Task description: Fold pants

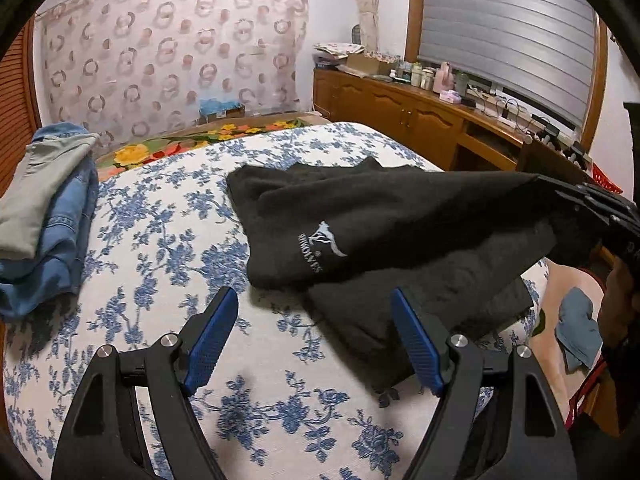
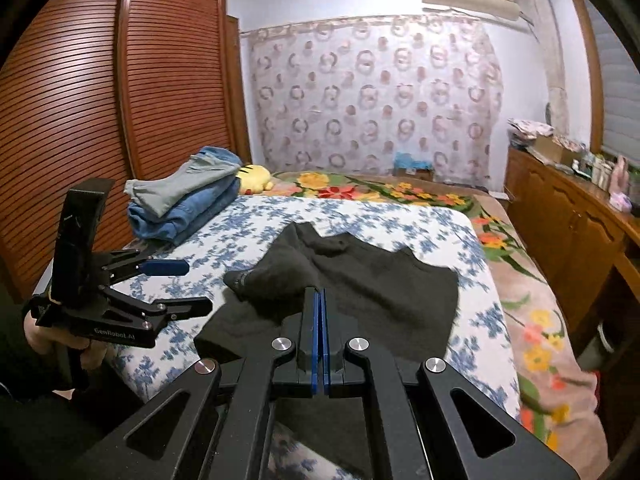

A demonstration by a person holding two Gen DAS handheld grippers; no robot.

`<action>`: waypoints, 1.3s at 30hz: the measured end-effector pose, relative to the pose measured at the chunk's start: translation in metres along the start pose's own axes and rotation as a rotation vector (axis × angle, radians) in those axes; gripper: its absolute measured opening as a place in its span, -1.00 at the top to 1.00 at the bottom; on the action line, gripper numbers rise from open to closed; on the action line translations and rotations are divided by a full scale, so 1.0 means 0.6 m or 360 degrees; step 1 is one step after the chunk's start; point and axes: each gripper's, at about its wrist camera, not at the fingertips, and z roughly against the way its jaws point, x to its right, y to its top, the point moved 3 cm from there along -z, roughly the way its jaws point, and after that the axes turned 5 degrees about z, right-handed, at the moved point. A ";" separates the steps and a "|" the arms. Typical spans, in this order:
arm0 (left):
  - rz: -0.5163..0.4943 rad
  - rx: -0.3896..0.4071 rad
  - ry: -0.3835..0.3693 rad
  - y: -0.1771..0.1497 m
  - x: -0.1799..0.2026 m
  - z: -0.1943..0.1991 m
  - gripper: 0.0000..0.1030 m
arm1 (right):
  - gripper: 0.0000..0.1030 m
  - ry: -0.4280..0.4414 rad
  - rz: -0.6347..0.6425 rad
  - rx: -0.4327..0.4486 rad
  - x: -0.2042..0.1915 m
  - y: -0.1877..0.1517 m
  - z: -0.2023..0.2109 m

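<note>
Black pants mid-fold on the bed, one end lifted by the right tool.

The black pants [image 1: 360, 216] lie on the floral bedspread [image 1: 168, 216], partly doubled over, the fold not yet laid flat; a stack of folded jeans [image 2: 180, 204] sits near the wardrobe side. The right tool [image 2: 321, 312] is clamped on a raised end of the pants; the left tool [image 1: 312, 336], jaws wide and empty, hovers just beside their near edge.

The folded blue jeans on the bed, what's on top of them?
A folded pale grey-green garment lies on the blue jeans, covering much of their top. What lies between them is hidden; behind peeks a yellow plush toy.
</note>
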 end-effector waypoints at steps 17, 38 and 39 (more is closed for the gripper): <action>-0.0047 -0.0082 -0.0001 -0.022 0.030 -0.024 -0.54 | 0.99 -0.0038 -0.0186 -0.0190 0.048 -0.061 0.004; 0.0004 -0.0174 -0.0016 -0.053 0.024 -0.050 -0.54 | 0.27 -0.0128 -0.0218 -0.0225 0.078 -0.041 0.015; 0.0006 -0.0170 -0.0017 -0.053 0.024 -0.050 -0.54 | 0.25 -0.0135 -0.0218 -0.0222 0.079 -0.040 0.013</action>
